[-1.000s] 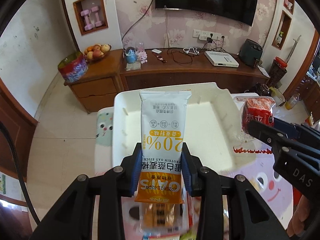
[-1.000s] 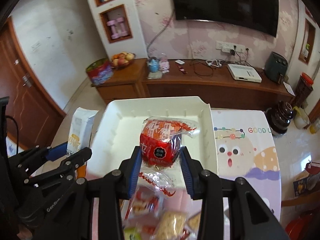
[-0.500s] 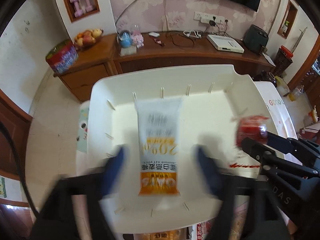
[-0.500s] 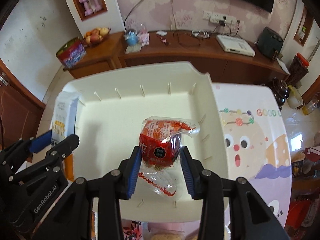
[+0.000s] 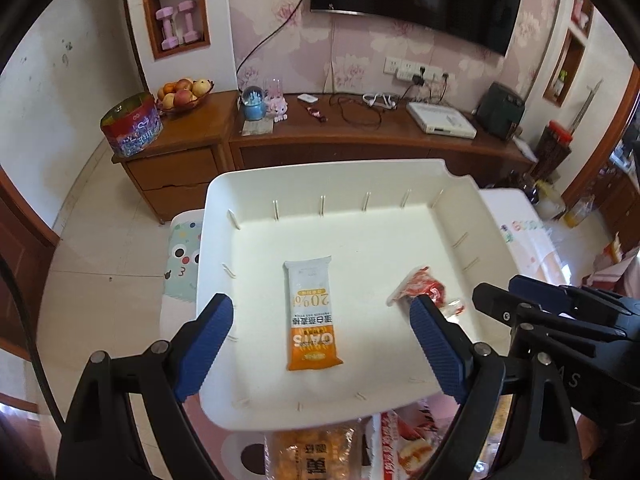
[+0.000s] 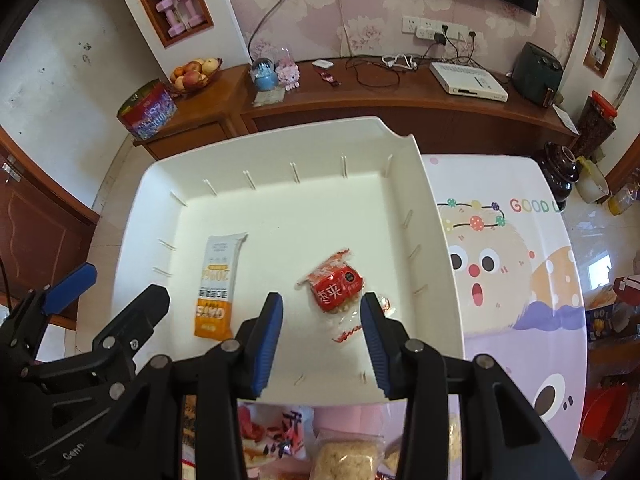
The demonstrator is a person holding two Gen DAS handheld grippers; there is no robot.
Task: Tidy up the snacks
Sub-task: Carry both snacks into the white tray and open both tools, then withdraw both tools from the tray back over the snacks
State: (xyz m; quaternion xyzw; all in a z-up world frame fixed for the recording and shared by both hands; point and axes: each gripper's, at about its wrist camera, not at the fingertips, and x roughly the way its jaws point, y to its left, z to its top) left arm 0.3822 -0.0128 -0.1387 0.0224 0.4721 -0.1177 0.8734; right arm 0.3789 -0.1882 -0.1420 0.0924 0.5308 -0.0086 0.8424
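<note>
A white and orange oat stick packet [image 5: 312, 312] lies flat in the white tray [image 5: 320, 176]. It also shows in the right wrist view [image 6: 218, 284]. A red snack pack [image 6: 338, 286] lies to its right in the tray [image 6: 280, 136]; it shows in the left wrist view [image 5: 420, 286] too. My left gripper [image 5: 320, 340] is open and empty above the oat stick. My right gripper [image 6: 322, 324] is open and empty just in front of the red pack.
Several more snack packs [image 6: 344, 452] lie on the table in front of the tray. The cartoon-print tablecloth [image 6: 516, 260] extends to the right. A wooden TV cabinet [image 5: 360, 136] stands behind the table. A dark pot [image 6: 558, 168] sits at the table's far right corner.
Both grippers have opened and released their snacks into the tray. The oat stick and the red pack now lie flat on the tray floor. Both grippers have drawn back a little.
</note>
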